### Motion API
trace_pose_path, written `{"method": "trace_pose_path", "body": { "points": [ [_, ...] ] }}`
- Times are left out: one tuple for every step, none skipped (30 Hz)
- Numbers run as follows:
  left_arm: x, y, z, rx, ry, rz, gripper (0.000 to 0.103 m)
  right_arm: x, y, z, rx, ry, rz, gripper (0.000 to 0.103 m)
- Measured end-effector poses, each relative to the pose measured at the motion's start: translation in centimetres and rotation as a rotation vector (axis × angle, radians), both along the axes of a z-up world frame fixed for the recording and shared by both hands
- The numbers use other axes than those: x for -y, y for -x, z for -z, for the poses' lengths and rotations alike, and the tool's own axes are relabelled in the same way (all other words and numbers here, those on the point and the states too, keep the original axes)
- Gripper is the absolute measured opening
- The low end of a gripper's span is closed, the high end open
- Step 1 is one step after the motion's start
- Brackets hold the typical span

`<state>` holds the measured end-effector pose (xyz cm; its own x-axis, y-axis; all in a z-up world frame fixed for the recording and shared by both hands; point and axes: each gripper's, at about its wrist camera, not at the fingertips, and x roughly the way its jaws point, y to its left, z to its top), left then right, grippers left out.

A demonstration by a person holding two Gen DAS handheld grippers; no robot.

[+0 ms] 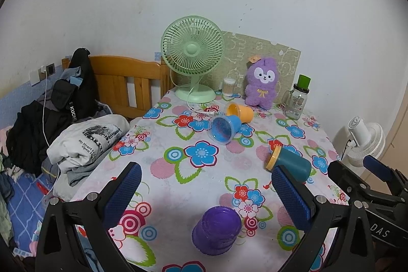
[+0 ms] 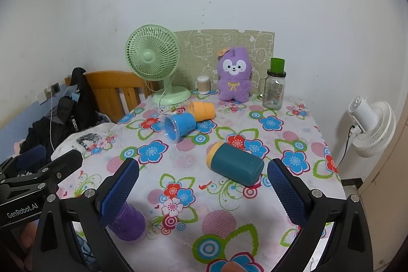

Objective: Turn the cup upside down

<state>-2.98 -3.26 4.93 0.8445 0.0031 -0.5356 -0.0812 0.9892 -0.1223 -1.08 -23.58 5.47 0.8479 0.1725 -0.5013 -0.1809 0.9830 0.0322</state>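
Purple cup stands upside down, axis vertical, base upward.

Plush toy right of desk fan

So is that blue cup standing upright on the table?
No, the blue cup lies on its side on the flowered tablecloth, its open mouth facing the camera, right beside the orange cup.

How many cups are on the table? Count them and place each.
4. The purple cup stands upside down nearest; the teal cup lies on its side at the right; the blue cup and orange cup lie together near the green fan.
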Motion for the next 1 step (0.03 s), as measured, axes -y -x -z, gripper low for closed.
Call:
{"method": "trace_pose_path", "body": {
  "points": [
    [-0.04, 0.01, -0.01, 0.000, -0.001, 0.000, 0.103, 0.00, 0.03, 0.00, 0.001, 0.000, 0.000, 0.102]
  ]
}}
